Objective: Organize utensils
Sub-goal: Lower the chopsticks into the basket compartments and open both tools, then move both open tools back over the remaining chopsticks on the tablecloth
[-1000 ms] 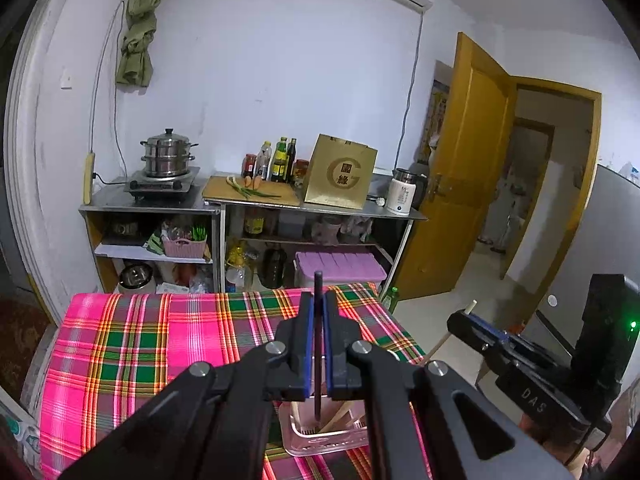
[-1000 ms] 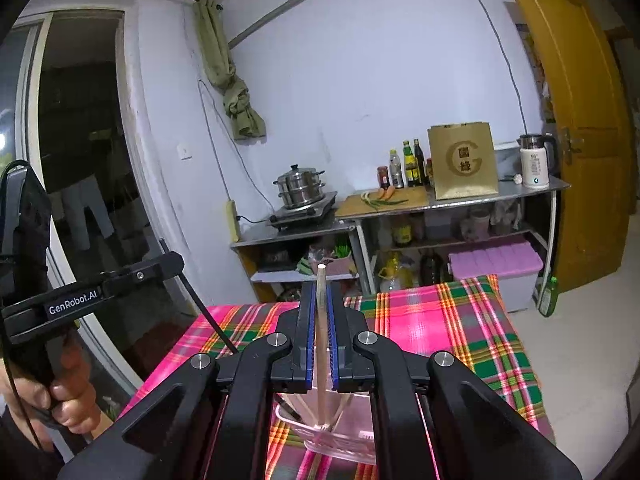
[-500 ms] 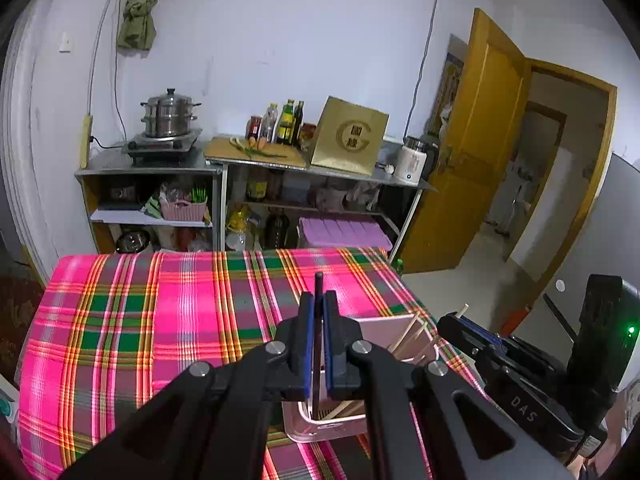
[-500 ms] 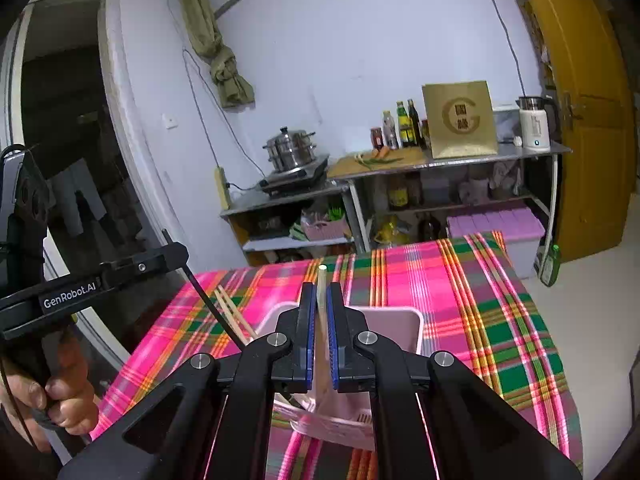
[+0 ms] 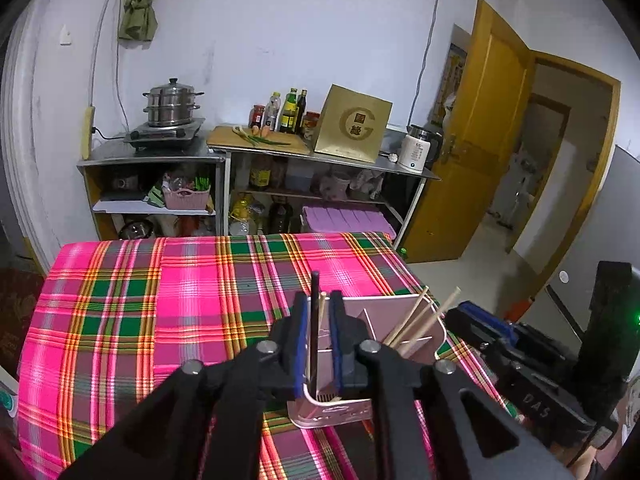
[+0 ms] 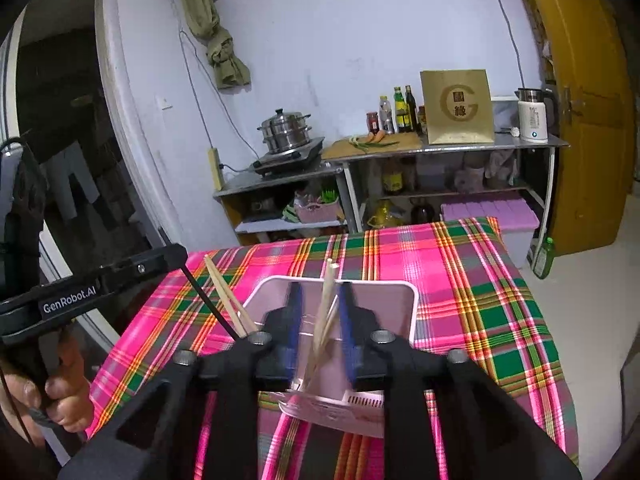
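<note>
A pink utensil holder (image 5: pixel 404 312) stands on the plaid tablecloth (image 5: pixel 160 300); it also shows in the right wrist view (image 6: pixel 400 300). My left gripper (image 5: pixel 318 308) is over the holder with its jaws parted; a black chopstick (image 5: pixel 315 320) stands between them, untouched, its lower end in the holder. My right gripper (image 6: pixel 320 300) is open above the holder; a wooden chopstick (image 6: pixel 326 304) leans free between its jaws, down in the holder. Several wooden chopsticks (image 5: pixel 420 320) lean in the holder's right compartment.
The table's right edge (image 5: pixel 404 264) drops to the floor by a yellow door (image 5: pixel 492 140). Metal shelves (image 5: pixel 240 160) with a pot, bottles, a gold box and a kettle stand against the far wall. The person's left hand (image 6: pixel 60 400) holds the other gripper.
Both grippers came down over the holder and tilted toward the table. Both opened, letting the black chopstick and the wooden chopstick stand in the holder.
</note>
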`<state>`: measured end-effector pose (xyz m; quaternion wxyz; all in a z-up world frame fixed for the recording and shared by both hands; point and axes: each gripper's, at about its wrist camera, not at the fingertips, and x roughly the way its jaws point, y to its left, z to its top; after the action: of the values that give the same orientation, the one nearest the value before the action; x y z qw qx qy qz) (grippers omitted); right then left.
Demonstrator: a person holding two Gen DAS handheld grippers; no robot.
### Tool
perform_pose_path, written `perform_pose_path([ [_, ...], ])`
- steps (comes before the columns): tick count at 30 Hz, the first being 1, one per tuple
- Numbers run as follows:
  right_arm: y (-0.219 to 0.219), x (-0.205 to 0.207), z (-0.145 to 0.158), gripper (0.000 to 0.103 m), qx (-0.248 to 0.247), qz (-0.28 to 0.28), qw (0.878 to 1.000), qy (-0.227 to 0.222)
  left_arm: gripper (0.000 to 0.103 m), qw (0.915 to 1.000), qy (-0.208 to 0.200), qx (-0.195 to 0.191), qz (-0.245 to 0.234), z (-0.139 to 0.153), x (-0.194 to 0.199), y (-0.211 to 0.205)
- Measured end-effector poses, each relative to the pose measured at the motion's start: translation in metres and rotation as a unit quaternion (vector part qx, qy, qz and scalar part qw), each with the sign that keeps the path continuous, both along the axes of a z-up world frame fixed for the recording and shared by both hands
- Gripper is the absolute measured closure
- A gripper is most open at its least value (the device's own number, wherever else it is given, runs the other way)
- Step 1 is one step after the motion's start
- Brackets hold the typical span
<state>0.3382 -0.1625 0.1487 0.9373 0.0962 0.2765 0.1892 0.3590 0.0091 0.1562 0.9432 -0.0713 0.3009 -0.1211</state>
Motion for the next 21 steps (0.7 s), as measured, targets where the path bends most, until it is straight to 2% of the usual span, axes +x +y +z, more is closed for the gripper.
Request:
perform_pose_path([
  [2,-0.002,-0.005,0.003,0.081,0.0,-0.002,1.0,-0.003,0.082,1.0,-0.005,-0.002,-0.002,0.002,-0.007,0.001],
  [10,-0.019,-0.052,0.014,0.08,-0.002,-0.007,1.0,-0.025,0.078,0.9997,-0.025,-0.005,0.002,0.004,-0.055,0.013],
  [21,-0.041,-0.156,-0.01,0.08,-0.005,0.002,0.999,-0.039,0.077,0.999,-0.041,0.014,0.012,-0.037,-0.164,0.024],
])
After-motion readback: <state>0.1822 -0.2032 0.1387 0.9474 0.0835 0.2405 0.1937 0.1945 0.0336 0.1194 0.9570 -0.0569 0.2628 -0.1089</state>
